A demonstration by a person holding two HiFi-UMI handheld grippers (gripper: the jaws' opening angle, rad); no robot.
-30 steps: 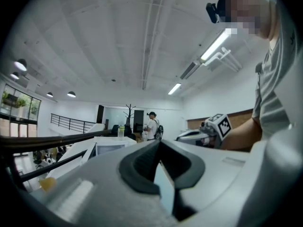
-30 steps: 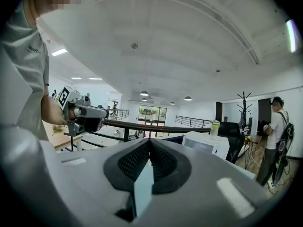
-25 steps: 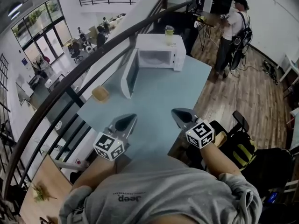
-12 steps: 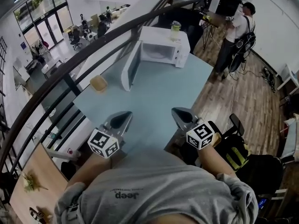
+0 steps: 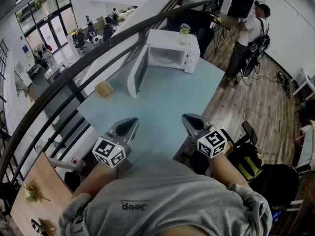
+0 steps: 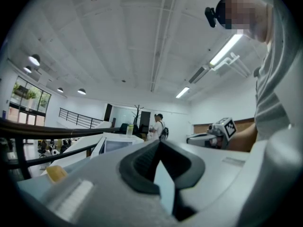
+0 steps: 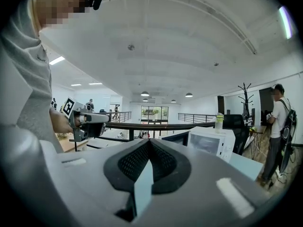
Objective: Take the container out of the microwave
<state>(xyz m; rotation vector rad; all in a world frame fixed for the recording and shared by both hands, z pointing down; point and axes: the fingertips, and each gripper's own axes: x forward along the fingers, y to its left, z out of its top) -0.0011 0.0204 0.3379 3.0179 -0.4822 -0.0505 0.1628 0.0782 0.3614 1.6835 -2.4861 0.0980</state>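
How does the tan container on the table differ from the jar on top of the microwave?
The tan container is low and wide; the jar is tall and narrow. The container sits on the table beside the open door; the jar stands on the microwave. Both are outside the microwave.

Your white boxy microwave (image 5: 173, 54) sits at the pale bench's (image 5: 167, 104) far end (door (image 5: 137, 75) open leftward), clear plastic bottle (image 5: 184, 34) on top, tan square container (image 5: 104, 89) left of it.
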